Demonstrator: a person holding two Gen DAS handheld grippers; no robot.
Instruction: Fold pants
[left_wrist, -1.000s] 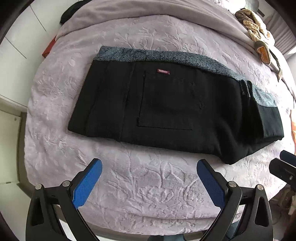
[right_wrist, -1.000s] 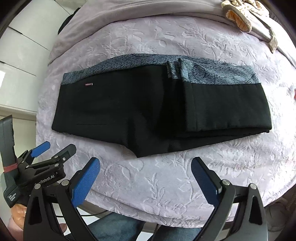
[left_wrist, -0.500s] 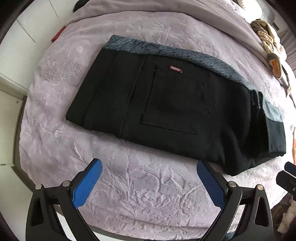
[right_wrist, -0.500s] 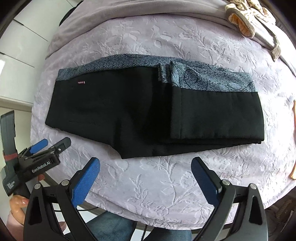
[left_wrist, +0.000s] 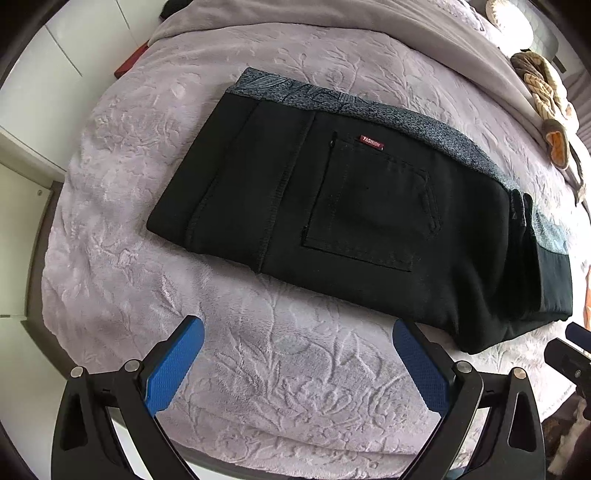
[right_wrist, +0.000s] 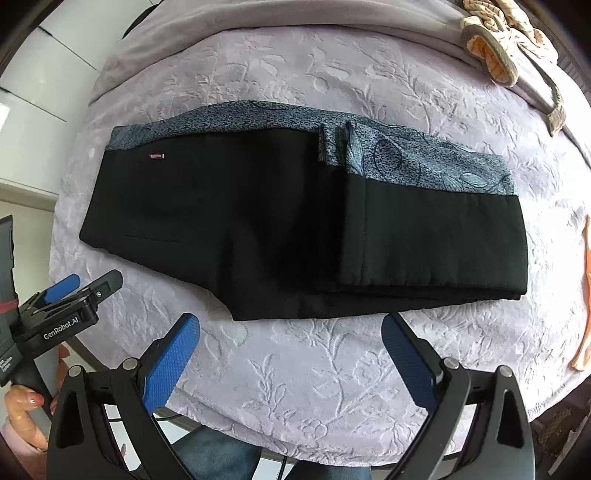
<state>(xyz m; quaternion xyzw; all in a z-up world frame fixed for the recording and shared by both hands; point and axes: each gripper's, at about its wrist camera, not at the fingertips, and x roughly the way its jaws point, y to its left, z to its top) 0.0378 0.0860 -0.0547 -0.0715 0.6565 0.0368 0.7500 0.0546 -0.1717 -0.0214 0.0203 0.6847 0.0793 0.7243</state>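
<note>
Black pants (left_wrist: 362, 229) with a grey patterned lining and a small red label lie folded flat on the lilac embossed bedspread (left_wrist: 280, 373); in the right wrist view the pants (right_wrist: 295, 229) show the leg ends doubled over on the right side. My left gripper (left_wrist: 297, 363) hovers open over bare bedspread, just short of the pants' near edge. My right gripper (right_wrist: 290, 350) is open too, its blue pads (right_wrist: 406, 365) close to the near hem, holding nothing. The left gripper (right_wrist: 62, 306) also shows at the left edge of the right wrist view, held by a hand.
A beige knitted garment (left_wrist: 546, 107) lies at the far right of the bed, with an orange cloth (right_wrist: 583, 295) at the right edge. White cabinets (left_wrist: 40, 92) stand left of the bed. The bed's front edge (right_wrist: 295, 443) runs just under both grippers.
Both grippers have moved in closer to the pants, which now fill more of each view. The left view has swung so the pants sit more to the right. Both stay open.
</note>
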